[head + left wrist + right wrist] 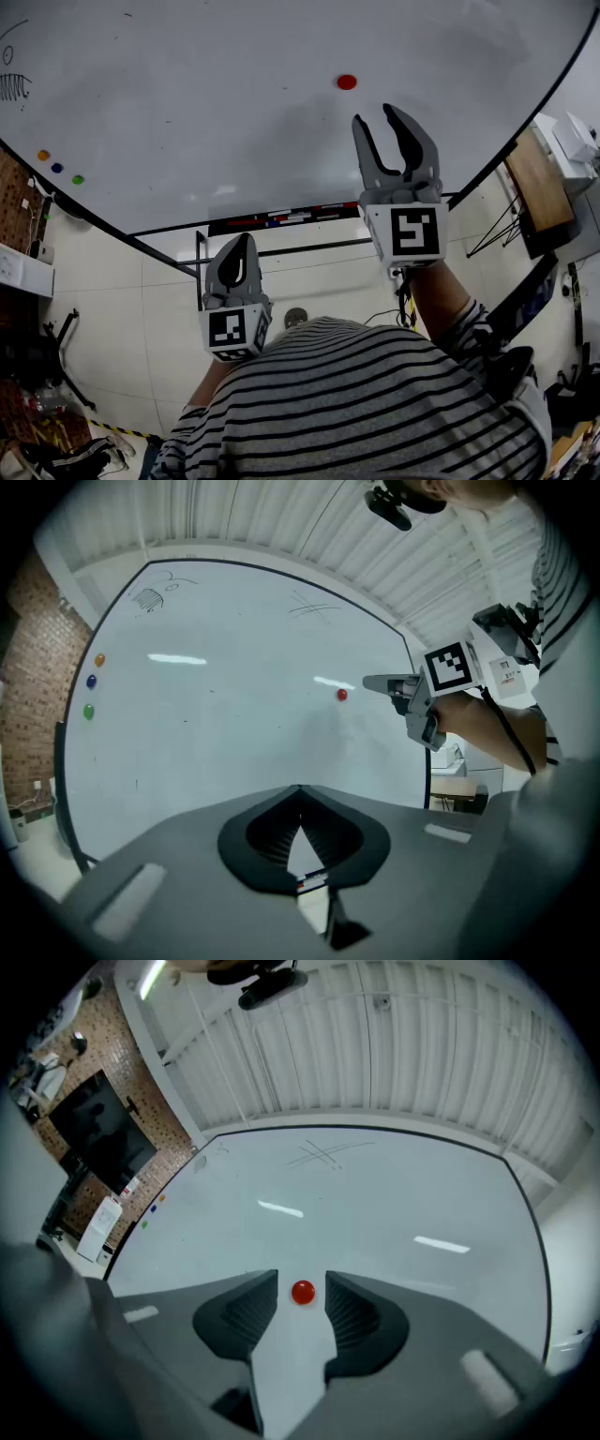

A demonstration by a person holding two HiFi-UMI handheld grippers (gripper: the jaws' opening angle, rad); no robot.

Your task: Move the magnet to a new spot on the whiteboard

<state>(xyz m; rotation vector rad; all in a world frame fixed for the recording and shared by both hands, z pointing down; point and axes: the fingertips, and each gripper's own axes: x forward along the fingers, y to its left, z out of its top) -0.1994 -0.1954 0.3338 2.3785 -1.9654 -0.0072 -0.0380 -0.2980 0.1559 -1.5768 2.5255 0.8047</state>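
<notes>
Magnet (347, 82) on whiteboard, right gripper open and pointing at it

Small, round and red, the magnet is stuck flat on the large white whiteboard (234, 112), in the right half of the board and well apart from everything else on it.

The right gripper (376, 114), grey with dark jaws and a square-marker cube, is raised toward the board with its jaws apart and nothing held. In the right gripper view the magnet (302, 1292) shows in the gap between the two jaw tips, touching neither. In the head view the tips stop short of it, just below and to the right. The left gripper view (side-on) puts the right gripper (375, 682) just beside the magnet (341, 695), with bare board between them.

The left gripper (241, 240), same build, is lower and further from the board. Its jaws are together at the tips (300, 789) and empty.

Three small round magnets, orange (43, 155), blue (57, 168) and green (78, 179), sit in a row near the board's left edge. There are black marker scribbles (14, 84) at the left corner. A dark marker tray (281, 217) runs along the board's bottom edge. The person's black-and-white striped shirt (375, 403) fills the bottom of the head view.
</notes>
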